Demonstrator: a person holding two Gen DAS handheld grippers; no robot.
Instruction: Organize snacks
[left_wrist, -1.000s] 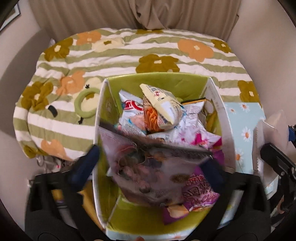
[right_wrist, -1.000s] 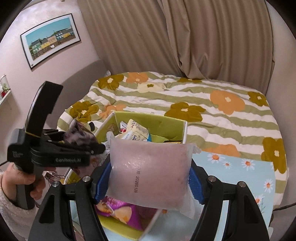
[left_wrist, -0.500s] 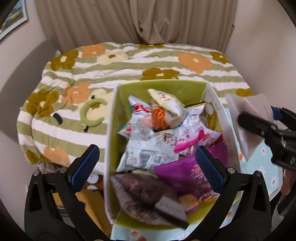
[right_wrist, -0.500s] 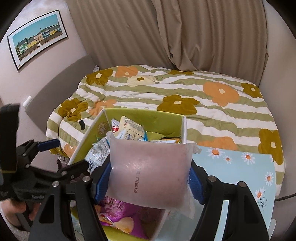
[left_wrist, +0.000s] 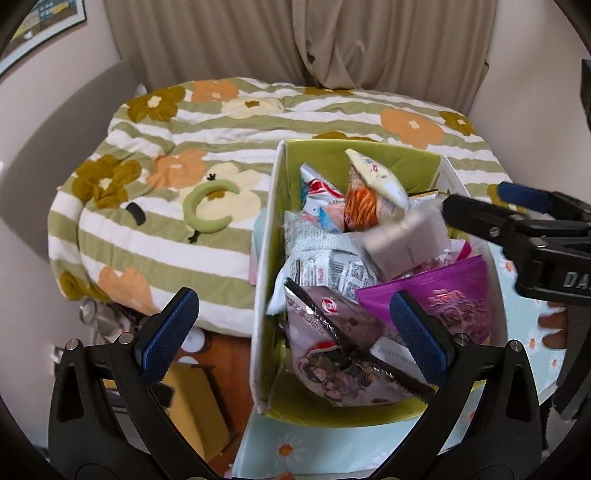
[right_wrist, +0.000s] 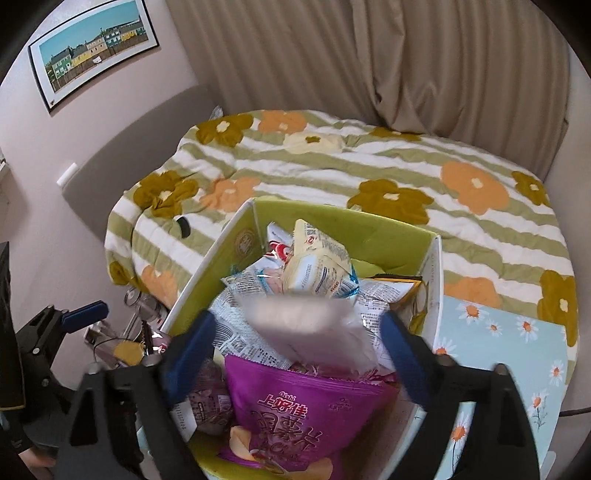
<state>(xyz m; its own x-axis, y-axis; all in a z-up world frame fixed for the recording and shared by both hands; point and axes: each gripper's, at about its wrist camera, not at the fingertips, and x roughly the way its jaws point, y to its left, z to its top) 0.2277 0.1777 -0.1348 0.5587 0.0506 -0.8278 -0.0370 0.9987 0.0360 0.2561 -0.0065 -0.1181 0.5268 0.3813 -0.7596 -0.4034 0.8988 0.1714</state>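
Right wrist view: right hand-held gripper (right_wrist: 295, 354) spreads wide, pale bag (right_wrist: 306, 321) dropping into box (right_wrist: 391, 236); left hand-held gripper (left_wrist: 291, 332) wide, empty. Next, fetch another snack.

Snack packets (left_wrist: 334, 258) in box (left_wrist: 264, 295)

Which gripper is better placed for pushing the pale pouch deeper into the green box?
Right. The right gripper sits over the pale pouch, fingers open either side of it. The left gripper, open and empty, hangs over the box's near end, above the dark packet.
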